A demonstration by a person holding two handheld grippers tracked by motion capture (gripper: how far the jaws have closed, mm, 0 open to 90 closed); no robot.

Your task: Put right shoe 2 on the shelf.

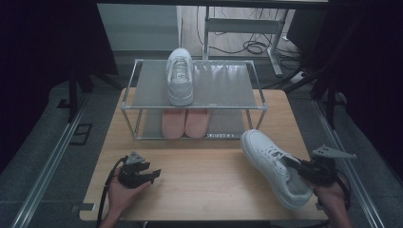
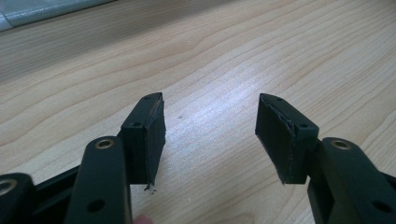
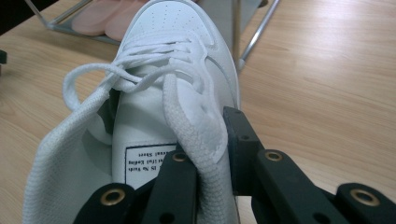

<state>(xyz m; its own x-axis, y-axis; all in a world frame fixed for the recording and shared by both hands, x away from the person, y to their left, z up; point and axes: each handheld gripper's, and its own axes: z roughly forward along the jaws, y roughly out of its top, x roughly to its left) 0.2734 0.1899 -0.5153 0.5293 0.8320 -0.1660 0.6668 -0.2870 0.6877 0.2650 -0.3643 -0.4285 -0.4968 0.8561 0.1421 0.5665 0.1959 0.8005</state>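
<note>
On the tabletop's [image 1: 199, 185] right front lies a white lace-up sneaker [image 1: 273, 166], toe toward the rack [image 1: 142, 102]; right claw [image 3: 205, 154] clenched on its collar. Right gripper view reveals a printed tongue label [image 3: 142, 161]. Left claw [image 2: 210, 135] released, empty.

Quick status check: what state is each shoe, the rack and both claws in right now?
White lace-up sneaker on the table: upright, laces tied, collar wall pinched by the right claw.
White sneaker on the top shelf: upright, toe toward the person.
Pink pair of shoes: side by side on the lower shelf.
Metal two-shelf rack: standing, room beside the top sneaker.
Right claw: shut on the collar.
Left claw: open, holding nothing, just above the wooden table.
</note>
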